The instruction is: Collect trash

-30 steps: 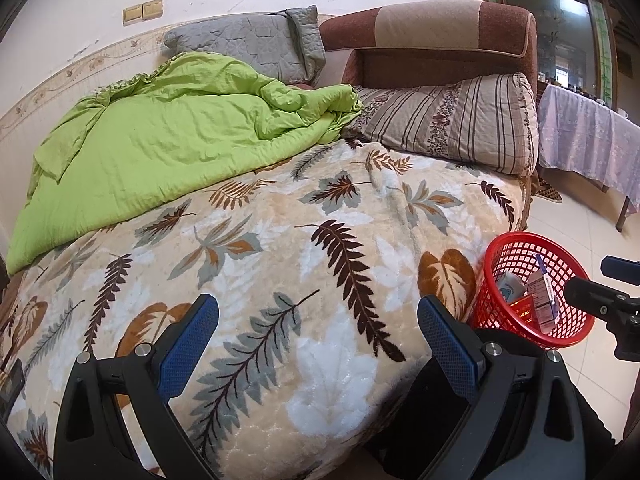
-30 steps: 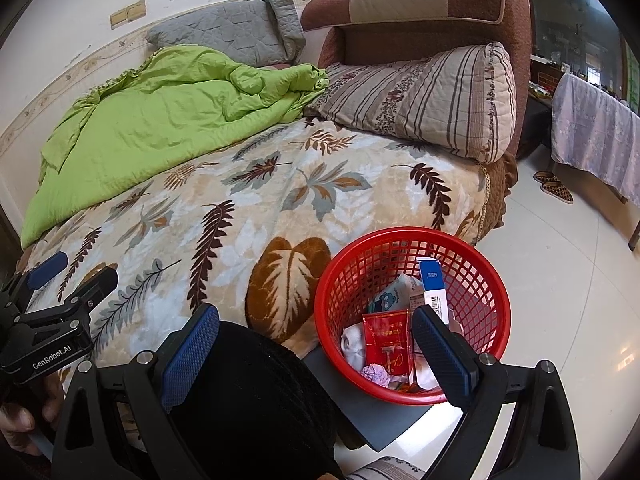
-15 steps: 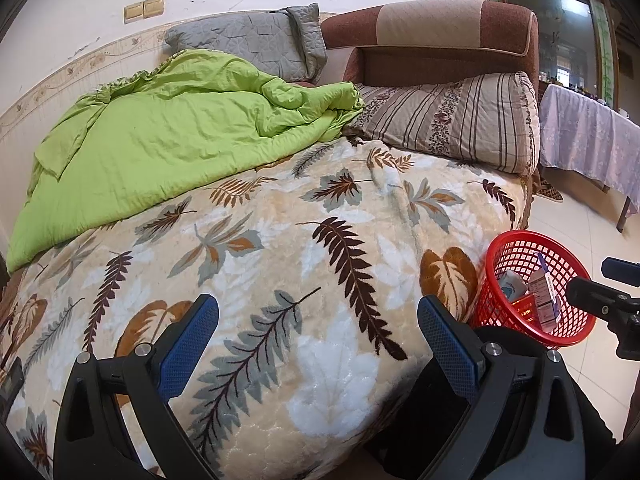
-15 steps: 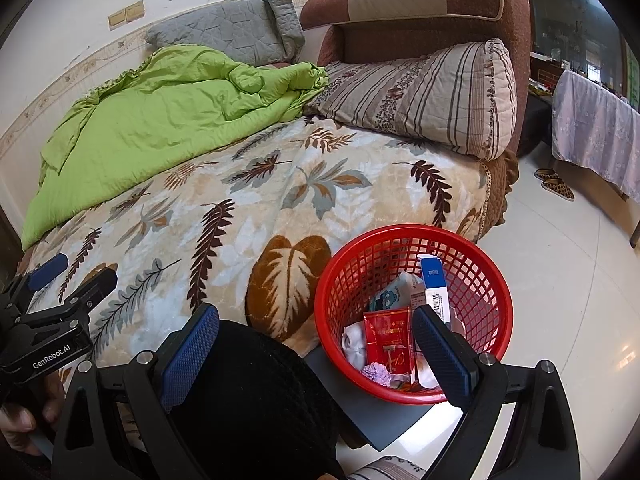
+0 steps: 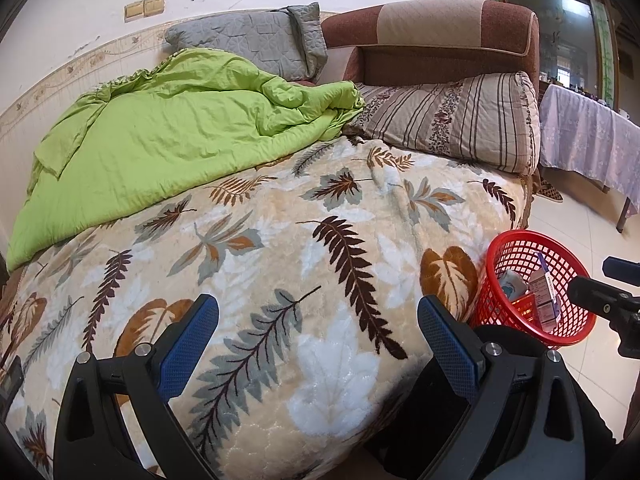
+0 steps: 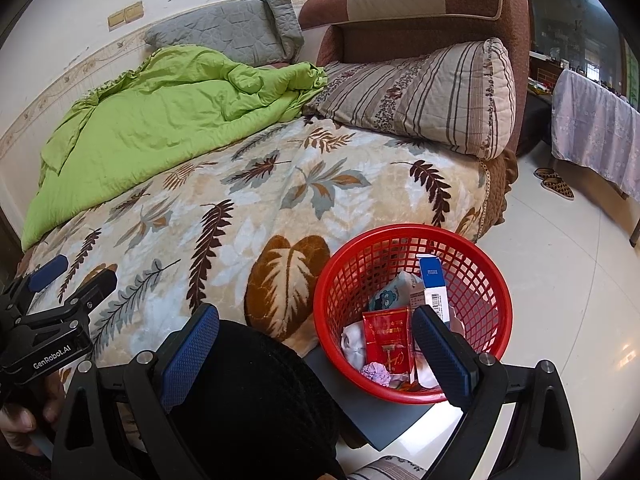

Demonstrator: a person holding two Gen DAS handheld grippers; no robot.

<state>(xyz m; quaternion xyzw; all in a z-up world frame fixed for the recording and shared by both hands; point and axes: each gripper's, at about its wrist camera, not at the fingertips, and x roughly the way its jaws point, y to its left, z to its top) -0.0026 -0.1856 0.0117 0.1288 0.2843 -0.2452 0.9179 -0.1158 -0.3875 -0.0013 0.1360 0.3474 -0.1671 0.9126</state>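
A red mesh basket (image 6: 496, 312) stands on the floor by the bed's near corner; it also shows in the left wrist view (image 5: 500, 280). It holds a red packet (image 6: 388, 336), a blue-and-white box (image 6: 432, 284), a pale wrapper (image 6: 394, 292) and crumpled bits. My right gripper (image 6: 316, 344) is open and empty, just above the basket's near side. My left gripper (image 5: 318, 340) is open and empty over the leaf-patterned blanket (image 5: 280, 248). No loose trash shows on the bed.
A green quilt (image 5: 172, 128), a grey pillow (image 5: 248, 44) and a striped pillow (image 5: 460, 120) lie at the bed's far end against a brown headboard (image 5: 432, 28). A cloth-covered table (image 6: 600, 132) and slippers (image 6: 556, 182) are at the right. A dark lap (image 6: 256, 400) is below.
Both views have shifted very slightly. Both grippers stay open and empty and the basket has not moved.
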